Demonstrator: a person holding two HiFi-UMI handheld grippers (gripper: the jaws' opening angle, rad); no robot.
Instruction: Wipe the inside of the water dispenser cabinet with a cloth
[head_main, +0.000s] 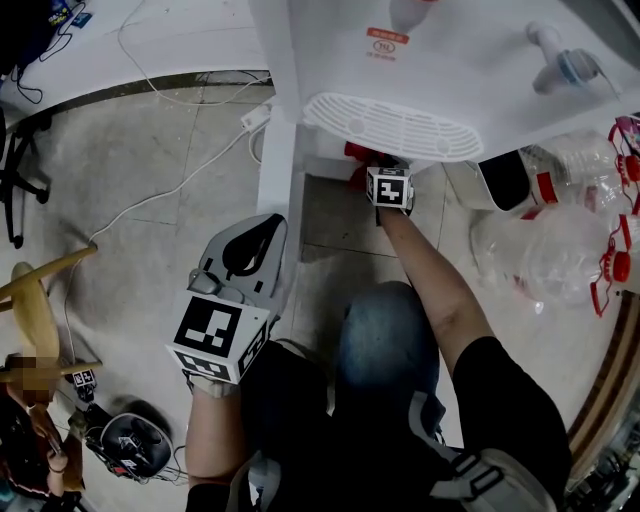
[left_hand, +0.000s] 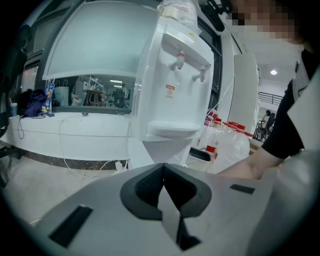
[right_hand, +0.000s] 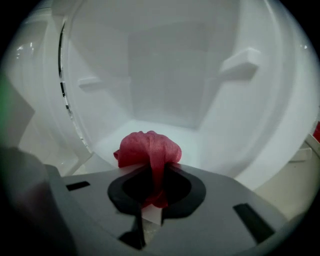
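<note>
The white water dispenser (head_main: 440, 60) stands ahead, its drip tray (head_main: 395, 125) jutting over the open cabinet below. My right gripper (right_hand: 152, 172) is shut on a bunched red cloth (right_hand: 148, 150), which sits at the mouth of the white cabinet interior (right_hand: 165, 100). From the head view the right gripper (head_main: 385, 180) is under the drip tray, a bit of red cloth (head_main: 362, 153) showing. My left gripper (head_main: 250, 250) is held back beside the cabinet's open door (head_main: 275, 170), jaws shut with nothing in them; in its own view the left gripper (left_hand: 162, 182) faces the dispenser (left_hand: 175, 85).
Empty clear water bottles with red caps (head_main: 560, 230) lie to the right of the dispenser. A white cable (head_main: 170, 185) runs over the tiled floor on the left. A wooden stool (head_main: 35, 300) and a dark object (head_main: 135, 445) are at the lower left.
</note>
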